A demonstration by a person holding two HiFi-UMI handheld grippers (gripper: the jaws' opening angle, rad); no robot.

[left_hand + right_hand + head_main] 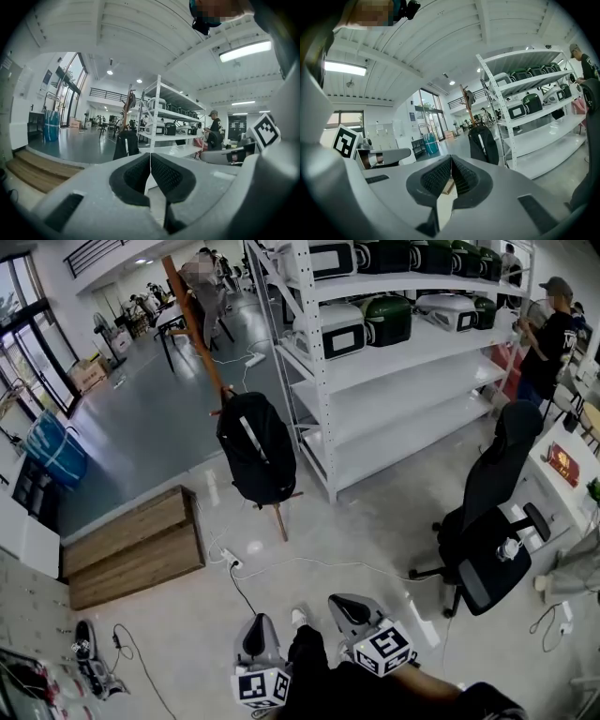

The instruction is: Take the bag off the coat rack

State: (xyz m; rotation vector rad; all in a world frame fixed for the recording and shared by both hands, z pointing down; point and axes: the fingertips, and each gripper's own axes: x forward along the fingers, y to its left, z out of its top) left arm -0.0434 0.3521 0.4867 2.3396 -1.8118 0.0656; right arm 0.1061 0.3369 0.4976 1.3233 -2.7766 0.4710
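A black backpack (255, 448) with a white stripe hangs on a leaning wooden coat rack (199, 329) in the middle of the floor, a few steps ahead. My left gripper (260, 624) and right gripper (345, 602) are held low near my body, well short of the bag, both shut and empty. In the left gripper view the backpack (125, 144) shows just above and left of the shut left gripper (150, 161). The right gripper view has the backpack (483, 144) up and to the right of the shut right gripper (451, 168), under the rack's pole (465, 100).
A white shelving unit (323, 451) with appliances stands just right of the rack. A black office chair (487, 521) is at the right. A low wooden platform (131, 545) lies left. A power strip (232, 563) and cables cross the floor. A person (548, 334) stands far right.
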